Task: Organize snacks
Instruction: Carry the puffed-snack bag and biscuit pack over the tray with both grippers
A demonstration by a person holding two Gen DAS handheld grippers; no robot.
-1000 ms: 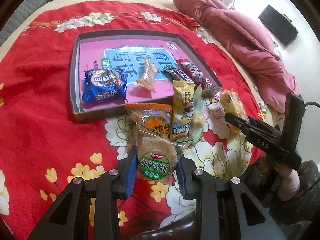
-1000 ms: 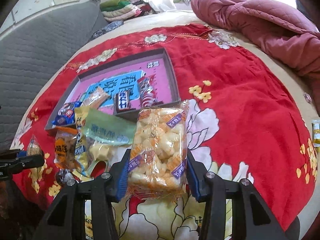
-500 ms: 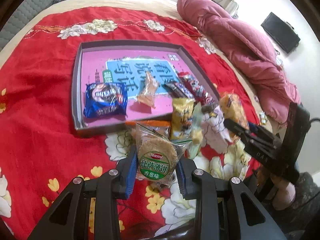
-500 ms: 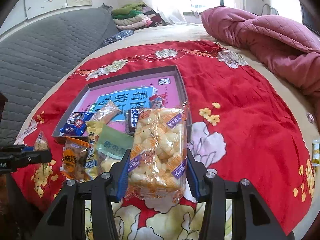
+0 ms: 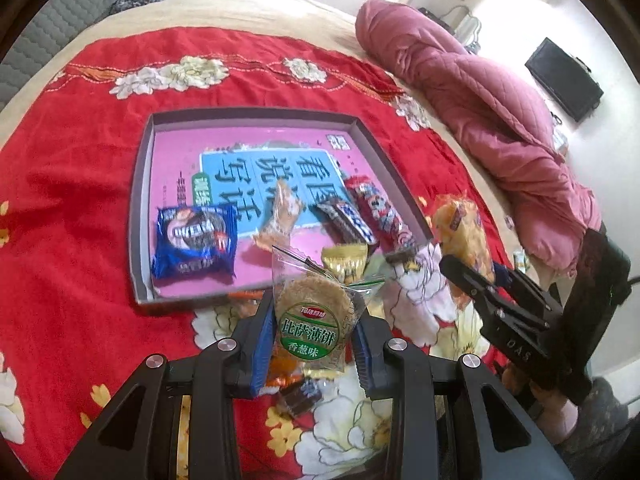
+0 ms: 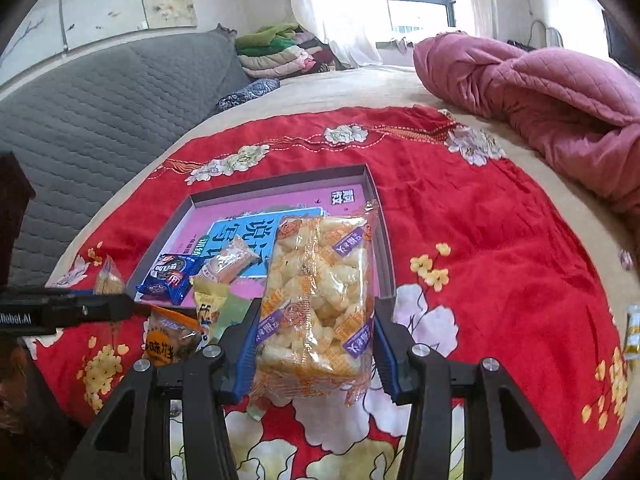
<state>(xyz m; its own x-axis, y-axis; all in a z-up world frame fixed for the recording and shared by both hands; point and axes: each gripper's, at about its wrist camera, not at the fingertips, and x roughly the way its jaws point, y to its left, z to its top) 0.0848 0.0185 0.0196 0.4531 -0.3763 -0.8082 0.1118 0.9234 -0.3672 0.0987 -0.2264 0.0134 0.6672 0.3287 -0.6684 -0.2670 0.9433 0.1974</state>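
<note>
My left gripper (image 5: 312,338) is shut on a clear packet with a round cracker and a green label (image 5: 310,326), held above the red cloth just in front of the grey tray (image 5: 138,216). My right gripper (image 6: 314,344) is shut on a clear bag of pale puffed snacks (image 6: 316,292), lifted over the tray's near right corner (image 6: 386,264). In the tray lie a blue cookie packet (image 5: 194,240), a small tan packet (image 5: 282,216) and two dark and red bars (image 5: 360,216). Loose snacks (image 6: 180,332) lie on the cloth in front of the tray.
A red flowered cloth (image 5: 72,208) covers the bed. A pink quilt (image 5: 480,108) lies bunched at the right. A grey padded headboard (image 6: 92,100) and folded clothes (image 6: 280,52) stand at the back. One small packet (image 6: 632,332) lies near the cloth's right edge.
Both grippers have risen with their packets and drawn back a little, so the tray and loose snacks sit lower and farther in view. Neither grip has changed.
</note>
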